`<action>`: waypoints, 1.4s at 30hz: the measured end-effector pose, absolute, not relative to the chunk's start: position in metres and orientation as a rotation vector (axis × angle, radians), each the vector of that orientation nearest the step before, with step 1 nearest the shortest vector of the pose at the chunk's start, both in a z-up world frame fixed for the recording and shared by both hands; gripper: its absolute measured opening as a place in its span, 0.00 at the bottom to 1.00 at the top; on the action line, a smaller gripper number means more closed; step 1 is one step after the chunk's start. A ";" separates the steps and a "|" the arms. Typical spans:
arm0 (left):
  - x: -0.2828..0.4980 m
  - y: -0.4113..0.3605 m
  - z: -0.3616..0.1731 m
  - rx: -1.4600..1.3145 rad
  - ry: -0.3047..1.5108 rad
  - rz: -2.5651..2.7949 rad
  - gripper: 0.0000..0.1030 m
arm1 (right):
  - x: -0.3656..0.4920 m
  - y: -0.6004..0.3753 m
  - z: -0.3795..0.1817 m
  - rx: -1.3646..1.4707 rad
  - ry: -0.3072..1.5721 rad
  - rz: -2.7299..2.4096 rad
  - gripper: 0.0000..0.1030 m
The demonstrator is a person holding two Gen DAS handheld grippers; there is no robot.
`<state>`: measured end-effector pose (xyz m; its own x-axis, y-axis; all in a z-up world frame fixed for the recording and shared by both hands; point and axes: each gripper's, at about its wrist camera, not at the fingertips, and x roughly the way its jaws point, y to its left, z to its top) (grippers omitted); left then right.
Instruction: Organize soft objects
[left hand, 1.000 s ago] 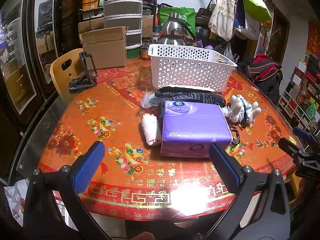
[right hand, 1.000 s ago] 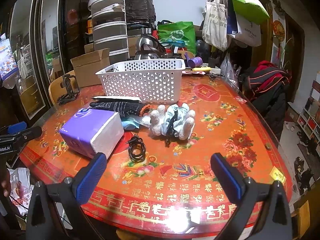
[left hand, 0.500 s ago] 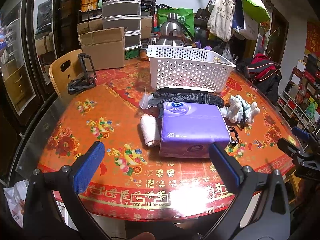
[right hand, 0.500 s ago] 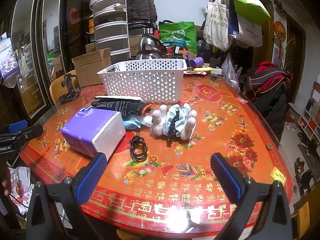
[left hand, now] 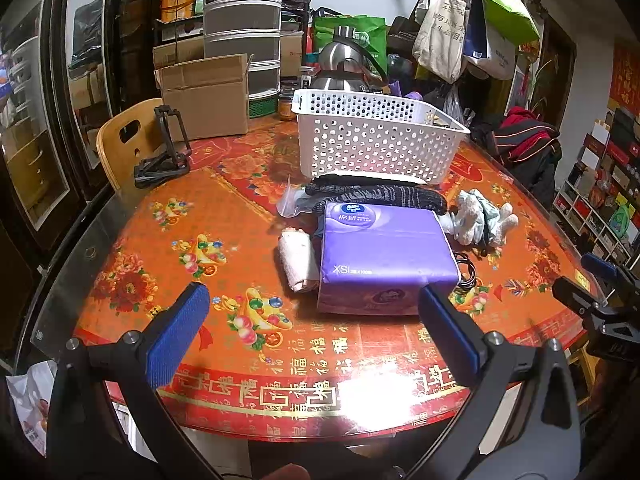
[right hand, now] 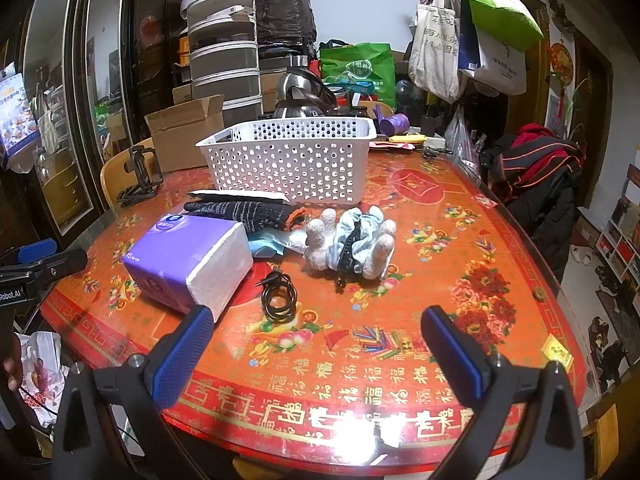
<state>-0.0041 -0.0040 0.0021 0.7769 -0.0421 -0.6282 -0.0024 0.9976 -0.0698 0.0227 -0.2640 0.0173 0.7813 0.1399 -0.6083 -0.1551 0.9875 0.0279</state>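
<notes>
Where tissue pack sits, towel roll touches; cable beside.

A cluttered home dining room: round table under red festive oilcloth, steel kettle, hanging cloth tote bags, stacked grey plastic drawers, wooden chair.

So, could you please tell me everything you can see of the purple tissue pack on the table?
The purple tissue pack is a soft, block-shaped bundle in glossy purple plastic wrap, with a round blue-and-white logo and "XSI" print; one end shows white. It lies flat on the table, sealed as far as visible. A rolled pale cloth lies against one side, the dark knit garment against its far edge. Neither gripper touches it.
</notes>
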 end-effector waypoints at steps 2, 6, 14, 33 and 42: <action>-0.004 -0.004 0.002 -0.068 0.682 -0.019 1.00 | 0.023 -0.264 0.017 -0.025 0.657 0.158 1.00; -0.004 -0.004 0.002 -0.072 0.684 -0.020 1.00 | 0.023 -0.263 0.016 -0.028 0.659 0.159 1.00; -0.004 -0.004 0.002 -0.070 0.685 -0.019 1.00 | 0.024 -0.261 0.016 -0.029 0.663 0.158 1.00; 0.039 0.053 -0.012 -0.193 0.675 -0.032 1.00 | 0.055 -0.256 -0.019 -0.016 0.680 0.185 1.00; 0.101 0.077 -0.058 -0.236 0.815 -0.117 1.00 | 0.082 -0.244 -0.051 0.018 0.771 0.260 0.93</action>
<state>0.1011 0.0769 -0.0582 0.6810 -0.1933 -0.7063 0.0126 0.9675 -0.2526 0.0816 -0.2441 -0.0509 0.6871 0.2391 -0.6861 -0.2259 0.9678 0.1110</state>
